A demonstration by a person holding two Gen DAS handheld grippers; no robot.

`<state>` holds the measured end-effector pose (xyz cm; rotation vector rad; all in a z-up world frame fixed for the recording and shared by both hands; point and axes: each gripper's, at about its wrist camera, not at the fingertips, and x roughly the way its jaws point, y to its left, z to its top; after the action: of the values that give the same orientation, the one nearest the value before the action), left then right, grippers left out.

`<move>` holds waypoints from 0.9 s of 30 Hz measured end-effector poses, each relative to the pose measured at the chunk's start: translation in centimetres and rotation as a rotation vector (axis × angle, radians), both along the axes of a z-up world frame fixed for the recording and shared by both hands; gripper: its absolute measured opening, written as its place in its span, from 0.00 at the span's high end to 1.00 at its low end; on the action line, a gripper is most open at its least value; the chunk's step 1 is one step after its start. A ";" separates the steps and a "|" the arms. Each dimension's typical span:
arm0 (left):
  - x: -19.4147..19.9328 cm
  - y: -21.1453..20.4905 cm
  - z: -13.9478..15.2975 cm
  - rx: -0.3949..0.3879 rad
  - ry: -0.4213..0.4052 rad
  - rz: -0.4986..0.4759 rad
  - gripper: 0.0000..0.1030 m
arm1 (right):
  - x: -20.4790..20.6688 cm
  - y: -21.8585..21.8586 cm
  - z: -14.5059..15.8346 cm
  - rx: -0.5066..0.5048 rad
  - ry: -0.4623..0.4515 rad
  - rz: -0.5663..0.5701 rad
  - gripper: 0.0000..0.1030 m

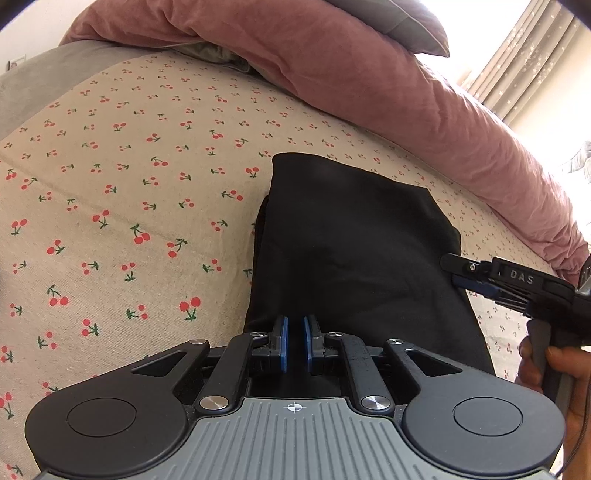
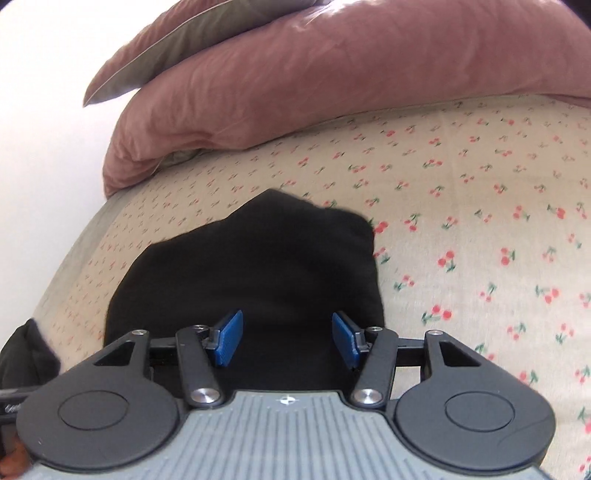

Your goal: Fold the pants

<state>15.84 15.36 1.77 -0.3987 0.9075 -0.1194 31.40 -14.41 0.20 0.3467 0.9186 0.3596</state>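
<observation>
Black pants (image 1: pixel 354 240) lie folded into a compact block on the cherry-print bedsheet (image 1: pixel 110 184). My left gripper (image 1: pixel 295 325) sits at the block's near edge. Its blue pads stand almost together, and dark fabric fills the thin gap between them. My right gripper (image 1: pixel 452 271) reaches in from the right, held by a hand (image 1: pixel 546 369), with its tip at the block's right edge. In the right wrist view the right gripper (image 2: pixel 287 321) stands open over the pants (image 2: pixel 251 258), its blue pads wide apart and not pressing on the cloth.
A bulky pink duvet (image 1: pixel 369 74) is piled along the far side of the bed, with a grey pillow (image 1: pixel 406 26) on top. Curtains (image 1: pixel 535 55) hang at the far right. In the right wrist view the sheet (image 2: pixel 480 221) stretches to the right of the pants.
</observation>
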 end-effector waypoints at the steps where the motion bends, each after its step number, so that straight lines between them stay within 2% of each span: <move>1: 0.0 0.2 0.0 -0.013 0.002 0.002 0.90 | 0.3 0.0 0.0 -0.007 -0.004 -0.035 0.55; 4: 0.1 1.6 0.3 -0.104 0.009 0.024 0.89 | -1.4 -0.3 1.4 0.023 -0.033 -0.073 0.49; 7: 0.2 3.3 0.8 -0.170 -0.008 0.061 0.76 | -4.3 -1.4 2.7 0.015 -0.051 -0.044 0.44; 8: 0.2 3.8 0.9 -0.178 -0.012 0.078 0.60 | -5.0 -1.8 2.9 0.012 -0.026 -0.043 0.43; 9: 0.2 4.1 1.0 -0.172 -0.013 0.100 0.36 | -5.8 -2.3 2.8 0.012 0.003 -0.044 0.43; 10: 0.1 4.4 1.1 -0.157 -0.017 0.118 0.30 | -6.5 -2.8 2.7 0.022 0.030 -0.044 0.43; 12: 0.2 4.4 1.1 -0.147 -0.025 0.099 0.30 | -7.7 -3.7 2.5 0.062 0.067 -0.040 0.43; 15: 0.6 3.9 0.4 -0.190 -0.014 0.047 0.29 | -8.9 -4.3 2.2 0.088 0.064 -0.029 0.43; 19: 1.3 3.3 -0.7 -0.158 0.011 0.027 0.30 | -8.9 -4.9 0.9 0.101 0.096 -0.056 0.43; 23: 1.5 2.5 -1.4 -0.168 0.017 -0.032 0.30 | -8.8 -5.1 0.4 0.146 0.089 -0.054 0.44; 25: 1.7 2.4 -1.6 -0.185 0.021 -0.042 0.32 | -8.5 -5.0 0.1 0.170 0.079 -0.047 0.43; 26: 1.7 2.3 -1.6 -0.183 0.021 -0.037 0.39 | -8.4 -5.0 -0.2 0.181 0.075 -0.053 0.44; 27: 1.7 2.2 -1.6 -0.178 0.023 -0.037 0.49 | -8.2 -5.0 -0.5 0.190 0.070 -0.062 0.45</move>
<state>17.56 17.55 0.12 -0.5490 0.9305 -0.2311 23.17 -19.37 -0.27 0.5644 0.9427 0.3807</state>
